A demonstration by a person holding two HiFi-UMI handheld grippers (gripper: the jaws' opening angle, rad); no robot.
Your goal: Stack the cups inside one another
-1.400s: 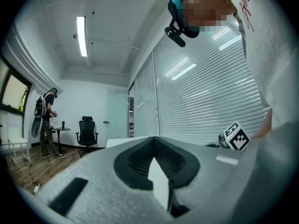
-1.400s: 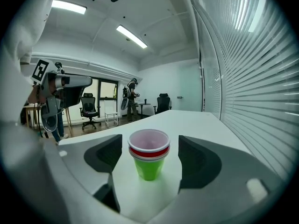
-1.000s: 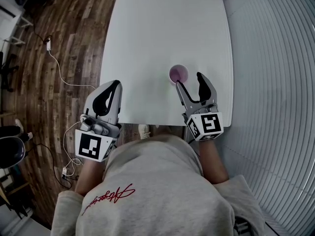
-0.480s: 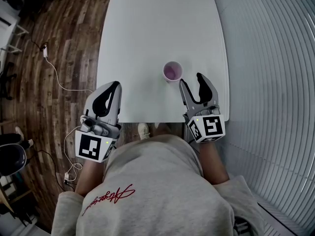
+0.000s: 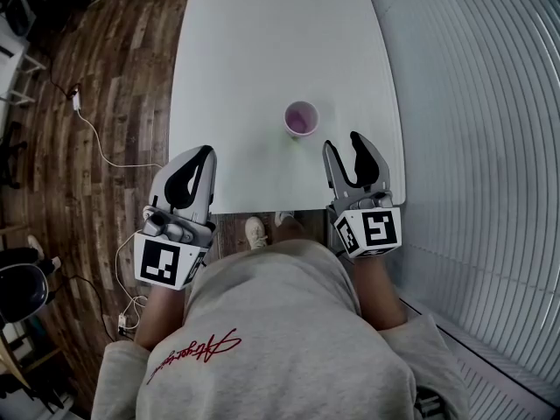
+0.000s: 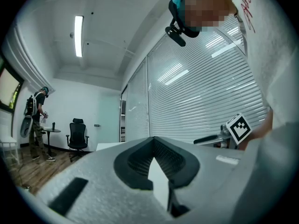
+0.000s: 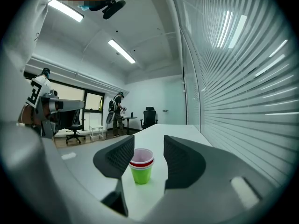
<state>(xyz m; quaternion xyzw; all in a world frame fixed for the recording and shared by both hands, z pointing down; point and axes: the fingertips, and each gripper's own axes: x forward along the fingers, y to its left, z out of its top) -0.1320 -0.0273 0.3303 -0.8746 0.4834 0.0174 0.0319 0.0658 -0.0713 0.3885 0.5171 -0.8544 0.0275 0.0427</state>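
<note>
A stack of nested cups (image 5: pixel 300 118) stands on the white table (image 5: pixel 254 51) near its right front corner; its top cup is pink inside. In the right gripper view the stack (image 7: pixel 141 166) shows green at the bottom, then a red rim, then pink on top. My right gripper (image 5: pixel 345 150) hovers a little short of the stack and does not touch it. Its jaws have just been closing with nothing between them, and they still stand apart (image 7: pixel 149 148). My left gripper (image 5: pixel 194 160) rests at the table's front edge, shut and empty (image 6: pixel 153 141).
Wooden floor with a white cable (image 5: pixel 105 138) lies left of the table. A wall of blinds (image 5: pixel 472 147) runs close along the right. Far off stand an office chair (image 7: pixel 149 118) and a person (image 7: pixel 117 108) by a small table.
My right gripper has drawn back from the cup stack toward the table's front edge, and its jaws have narrowed. The left gripper has stayed put.
</note>
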